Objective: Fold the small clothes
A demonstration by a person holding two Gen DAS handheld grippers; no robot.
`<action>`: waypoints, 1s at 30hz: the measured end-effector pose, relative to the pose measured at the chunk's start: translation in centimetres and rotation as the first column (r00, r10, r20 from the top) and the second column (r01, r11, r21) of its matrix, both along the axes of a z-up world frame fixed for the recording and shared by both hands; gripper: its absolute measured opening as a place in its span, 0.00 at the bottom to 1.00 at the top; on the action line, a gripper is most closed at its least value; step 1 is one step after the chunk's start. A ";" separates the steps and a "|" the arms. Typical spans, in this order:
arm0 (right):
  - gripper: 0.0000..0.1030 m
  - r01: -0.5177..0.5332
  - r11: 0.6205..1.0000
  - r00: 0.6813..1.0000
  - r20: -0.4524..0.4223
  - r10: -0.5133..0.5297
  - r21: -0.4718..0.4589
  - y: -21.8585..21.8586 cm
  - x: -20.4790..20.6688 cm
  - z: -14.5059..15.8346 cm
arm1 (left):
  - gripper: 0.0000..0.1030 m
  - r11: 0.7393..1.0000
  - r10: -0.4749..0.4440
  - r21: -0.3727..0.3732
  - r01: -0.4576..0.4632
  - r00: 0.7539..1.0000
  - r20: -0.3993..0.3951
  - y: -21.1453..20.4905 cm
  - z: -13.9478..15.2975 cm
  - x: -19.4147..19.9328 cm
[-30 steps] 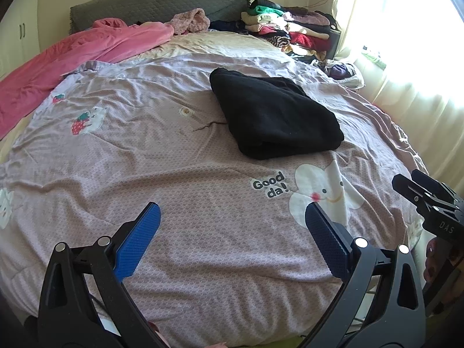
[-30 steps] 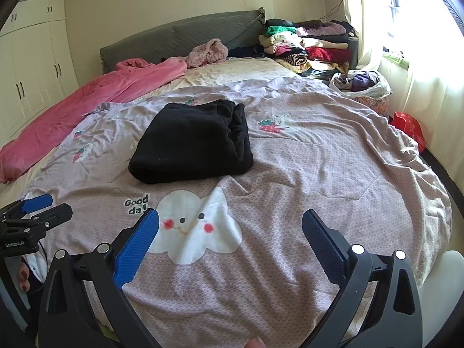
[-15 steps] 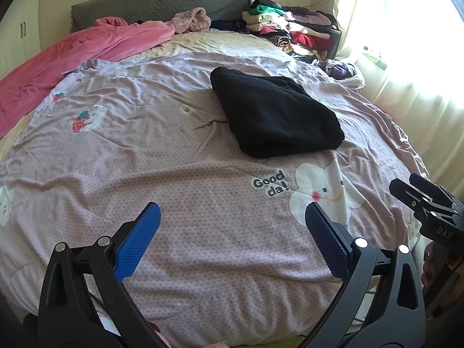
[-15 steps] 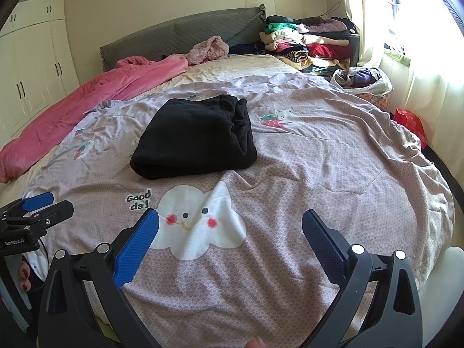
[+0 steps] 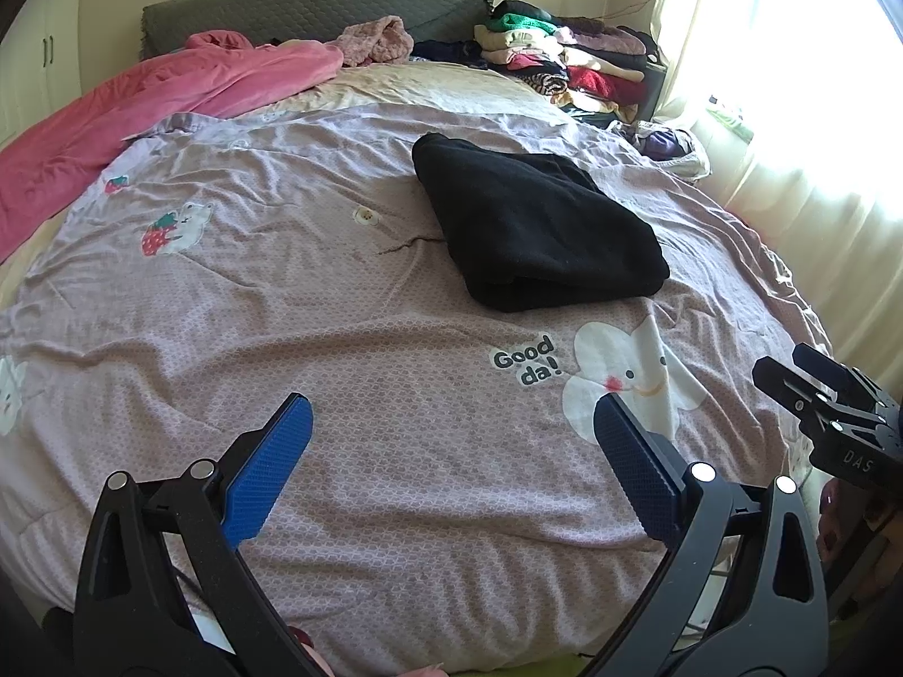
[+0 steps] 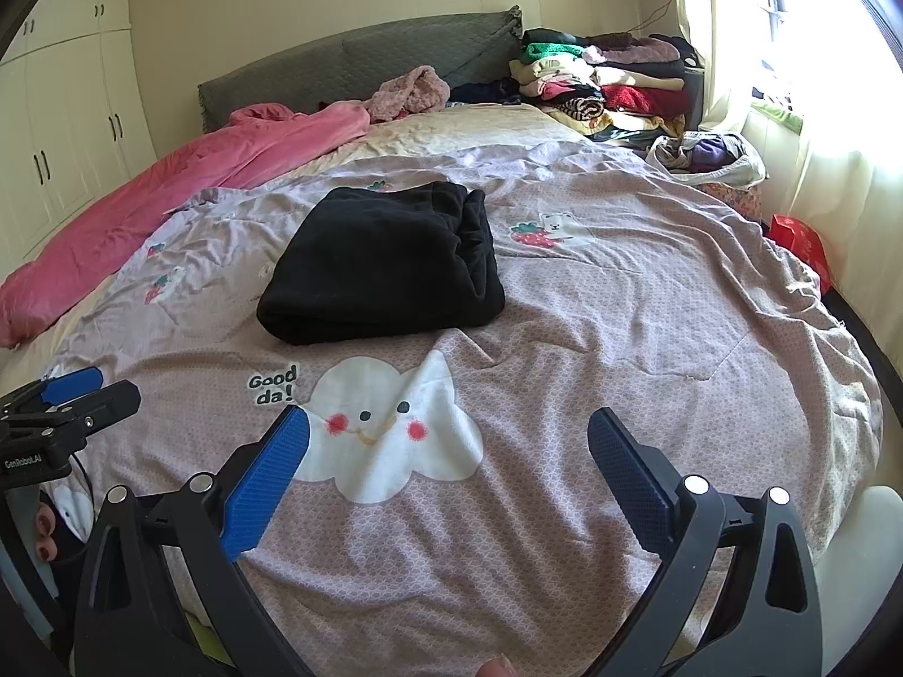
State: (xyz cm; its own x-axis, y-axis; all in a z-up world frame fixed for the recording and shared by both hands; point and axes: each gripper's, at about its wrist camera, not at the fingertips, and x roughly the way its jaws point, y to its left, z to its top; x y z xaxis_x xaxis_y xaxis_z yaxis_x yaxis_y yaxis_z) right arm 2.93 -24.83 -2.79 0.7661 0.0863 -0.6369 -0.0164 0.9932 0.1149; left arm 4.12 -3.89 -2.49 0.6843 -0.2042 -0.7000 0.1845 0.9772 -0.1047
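Little has changed since a second ago: the folded black garment [image 5: 536,237] lies as before mid-bed [image 5: 338,395], beyond the cloud print [image 6: 389,429]. Both hand-held grippers, left [image 5: 448,440] and right [image 6: 448,443], stay spread wide and empty over the near edge. Hands are mostly hidden.

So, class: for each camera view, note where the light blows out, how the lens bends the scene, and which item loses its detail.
Left wrist view: the window glares white at upper right, and dark fisheye corners curve the bed's edge. Right wrist view: the curtain washes out, the wardrobe doors bow, and the folded black garment shows barely any texture; both views are sharp.
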 end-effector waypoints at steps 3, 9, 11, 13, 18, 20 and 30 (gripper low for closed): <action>0.96 0.000 1.000 1.000 -0.002 0.000 0.005 0.1 0.1 0.0 | 0.91 1.000 -0.001 0.000 0.001 1.000 -0.001 -0.1 0.0 0.0; 0.96 -0.003 1.000 1.000 -0.001 0.003 0.001 0.1 0.3 0.1 | 0.91 1.000 0.000 0.000 0.000 1.000 -0.001 0.0 0.0 0.0; 0.96 -0.005 1.000 1.000 0.002 0.005 0.003 0.2 0.3 0.1 | 0.91 1.000 -0.001 0.000 0.001 1.000 -0.002 0.0 0.0 0.0; 0.96 -0.004 1.000 1.000 -0.001 0.004 0.001 0.1 0.3 0.1 | 0.91 1.000 -0.002 0.000 0.002 1.000 -0.001 0.0 0.0 0.0; 0.96 -0.007 1.000 1.000 -0.001 0.007 0.004 0.2 0.3 0.1 | 0.91 1.000 -0.002 -0.001 0.002 1.000 -0.002 0.0 0.0 0.0; 0.96 -0.010 1.000 1.000 -0.005 0.010 0.002 0.2 0.3 0.0 | 0.91 1.000 -0.003 0.000 0.003 1.000 -0.002 0.0 0.0 -0.1; 0.96 -0.005 1.000 1.000 -0.005 0.005 0.003 0.1 0.3 -0.1 | 0.91 1.000 -0.001 0.000 0.001 1.000 -0.003 0.0 0.0 0.0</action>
